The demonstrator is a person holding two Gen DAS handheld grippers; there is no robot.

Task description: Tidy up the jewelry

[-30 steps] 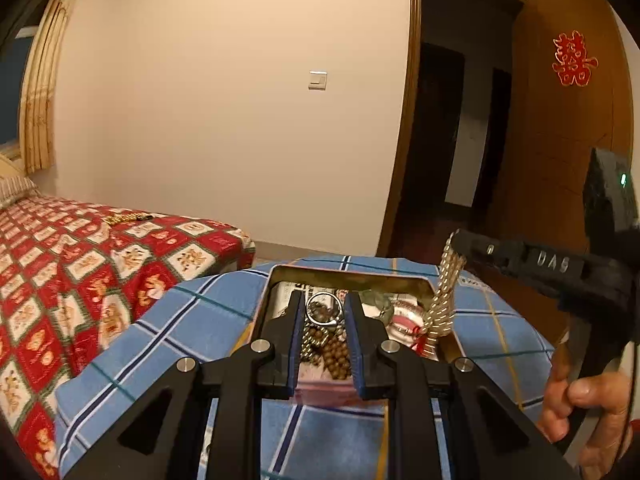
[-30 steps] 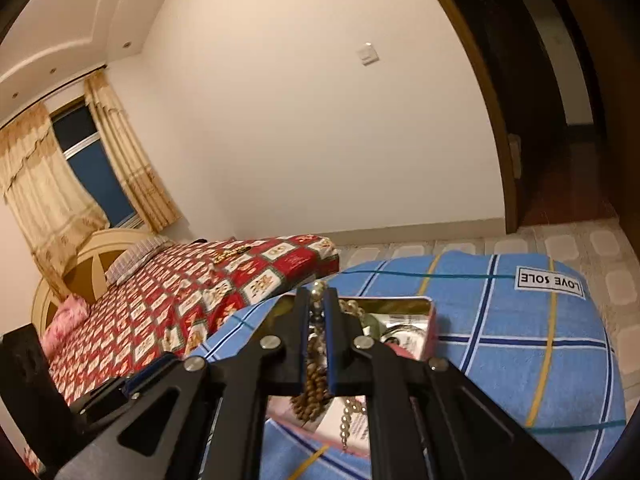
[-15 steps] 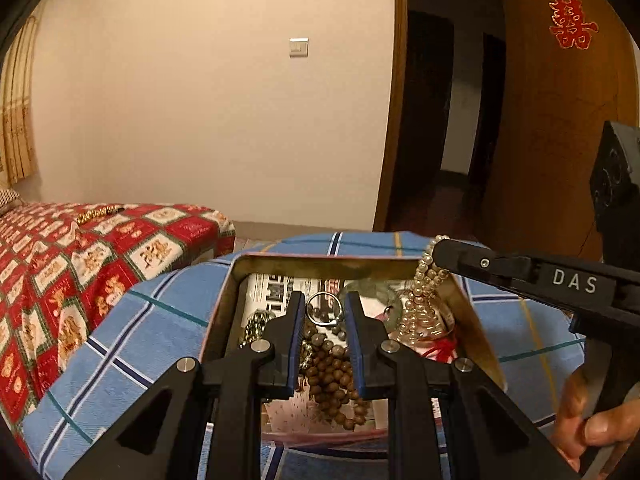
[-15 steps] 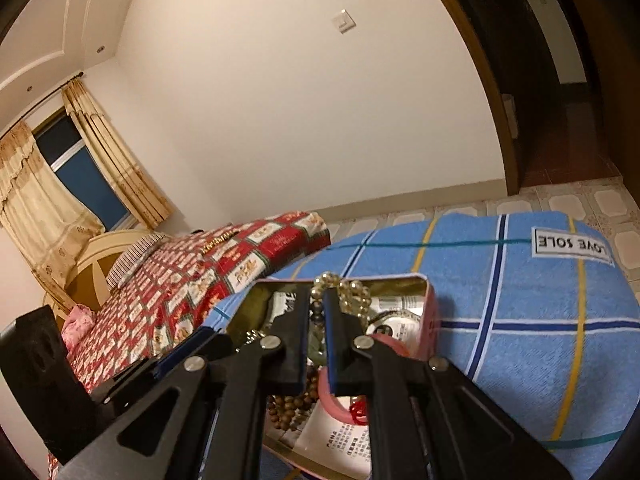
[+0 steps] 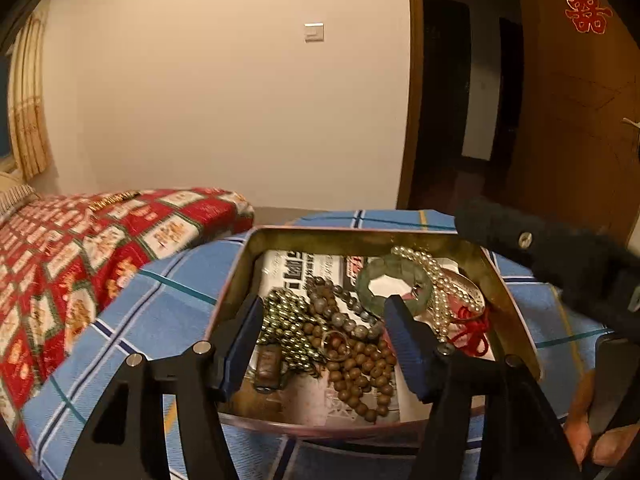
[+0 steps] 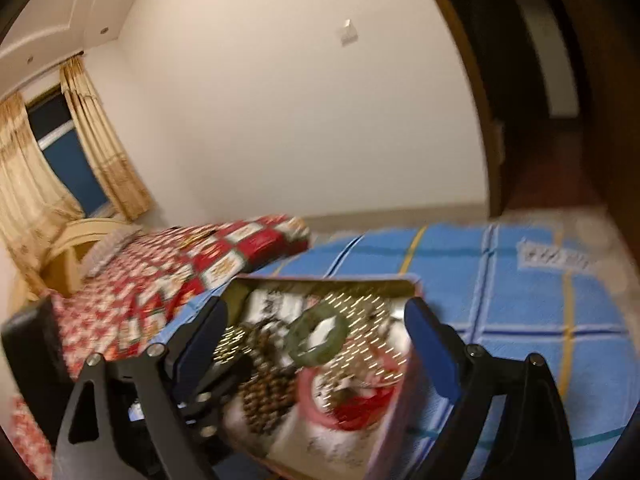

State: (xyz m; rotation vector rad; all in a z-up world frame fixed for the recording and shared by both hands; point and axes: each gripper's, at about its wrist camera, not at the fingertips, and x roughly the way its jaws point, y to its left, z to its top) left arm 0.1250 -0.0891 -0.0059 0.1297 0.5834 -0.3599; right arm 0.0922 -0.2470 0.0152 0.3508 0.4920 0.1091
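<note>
Both tools, left tool [image 5: 324, 344] and right tool [image 6: 316, 340], are opening, their bead strands now dropped into the tin [image 5: 360, 236].

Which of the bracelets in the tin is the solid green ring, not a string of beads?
The green bangle near the tin's far side. It is one smooth hoop; the others are strung beads.
</note>
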